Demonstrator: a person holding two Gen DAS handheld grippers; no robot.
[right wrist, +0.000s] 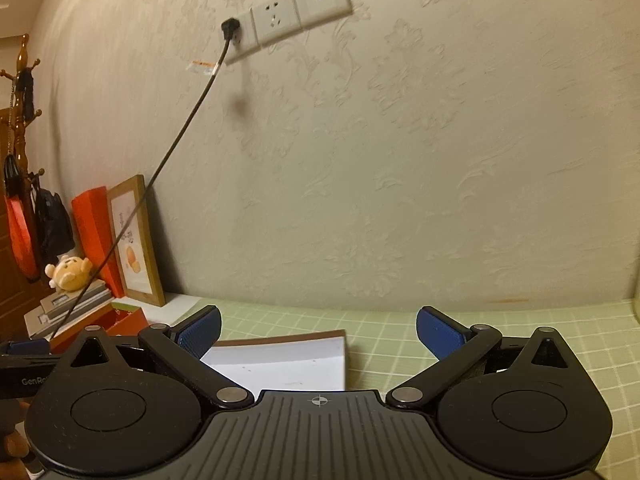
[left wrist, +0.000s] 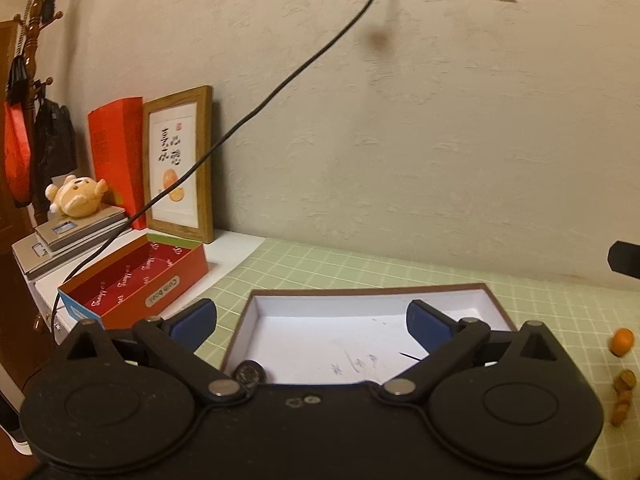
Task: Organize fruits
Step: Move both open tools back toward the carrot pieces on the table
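Green checked cloth (left wrist: 360, 268) covers the table along a pale patterned wall. On it lies a shallow white-lined box with a brown rim (left wrist: 320, 340), open at the top and holding no fruit; only faint pen marks show on its floor. The left gripper (left wrist: 312, 322) hangs over the near side of this box with its blue pads spread wide and nothing between them. Near the right edge of the cloth, well apart from the box, sits a small orange fruit (left wrist: 622, 342), and just below it a short row of brownish-orange fruits (left wrist: 623, 394), too blurred to name.

At the left end of the table stands an open red box (left wrist: 136, 280), beside a wooden picture frame (left wrist: 180, 164) that leans on the wall. A plush toy (left wrist: 76, 196) rests on a stack of grey books at the far left corner. A black cable (left wrist: 280, 88) runs from a wall socket (right wrist: 280, 20) down toward that corner.

From the right wrist view, the right gripper (right wrist: 318, 334) also stands wide and empty above the cloth, with the white-lined box just ahead of its left finger.
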